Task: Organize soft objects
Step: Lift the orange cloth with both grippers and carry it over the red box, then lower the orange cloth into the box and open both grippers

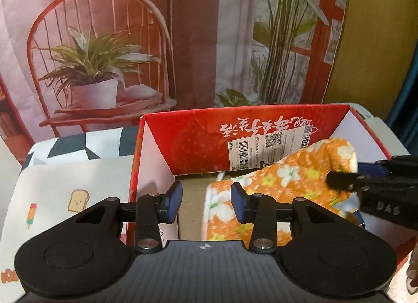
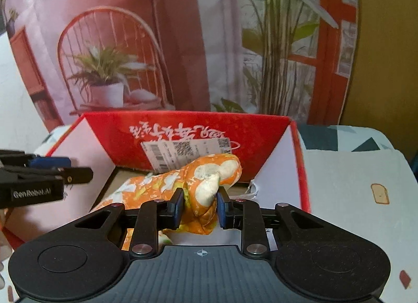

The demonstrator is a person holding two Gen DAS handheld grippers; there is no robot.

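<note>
Right claw [image 2: 199, 205] pinches floral cloth [image 2: 206, 185] inside red box [image 2: 274, 130].

Cloth [image 2: 209, 185]: orange with white and yellow flowers. Box [image 1: 198, 141]: red outside with white script, side walls white inside, floor apparently brown. Bench cover [image 1: 65, 188]: pale, printed with toast and ice-lolly motifs; tongs pads [image 1: 175, 201] blue.

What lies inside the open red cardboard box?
An orange floral cloth lies in the red cardboard box, one end pinched in the right tool. Brown floor shows beside it; whatever is beneath the cloth is hidden. The left tool is open.
</note>
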